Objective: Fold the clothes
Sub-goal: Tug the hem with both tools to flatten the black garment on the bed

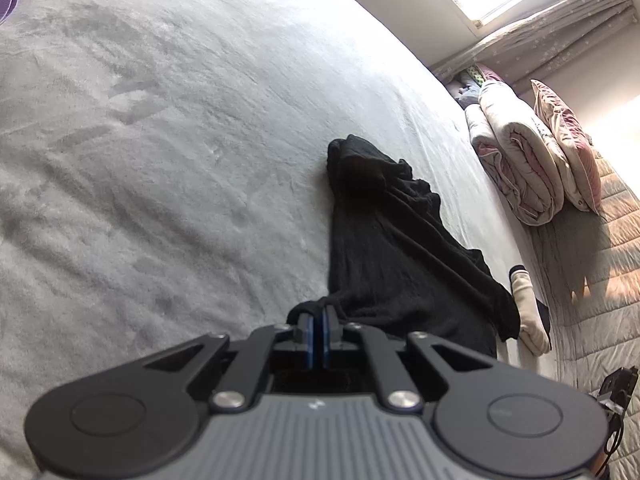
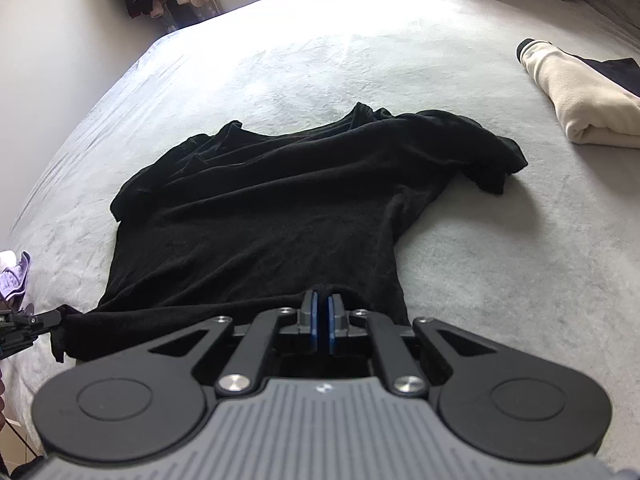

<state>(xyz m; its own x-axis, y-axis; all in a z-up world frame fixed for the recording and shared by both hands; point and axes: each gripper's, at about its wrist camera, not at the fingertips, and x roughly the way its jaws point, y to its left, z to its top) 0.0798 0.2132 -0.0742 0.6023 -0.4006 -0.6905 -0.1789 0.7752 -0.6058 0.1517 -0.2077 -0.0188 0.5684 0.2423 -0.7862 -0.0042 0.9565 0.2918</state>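
Observation:
A black T-shirt (image 2: 260,216) lies spread on the grey bed cover (image 2: 480,272), collar far from me and both sleeves out to the sides. My right gripper (image 2: 322,300) is shut on the shirt's near hem, close to its right corner. My left gripper (image 1: 319,314) is shut on a bunched corner of the same hem; in the left wrist view the T-shirt (image 1: 384,248) stretches away to the right. In the right wrist view the left gripper (image 2: 60,317) shows at the left edge, pinching the hem's other corner.
A folded cream garment (image 2: 580,96) lies on the bed cover at the right, also seen as the cream garment (image 1: 528,308). Rolled quilts and a pillow (image 1: 532,160) are stacked at the bed's far side. A purple cloth (image 2: 16,276) sits at the left edge.

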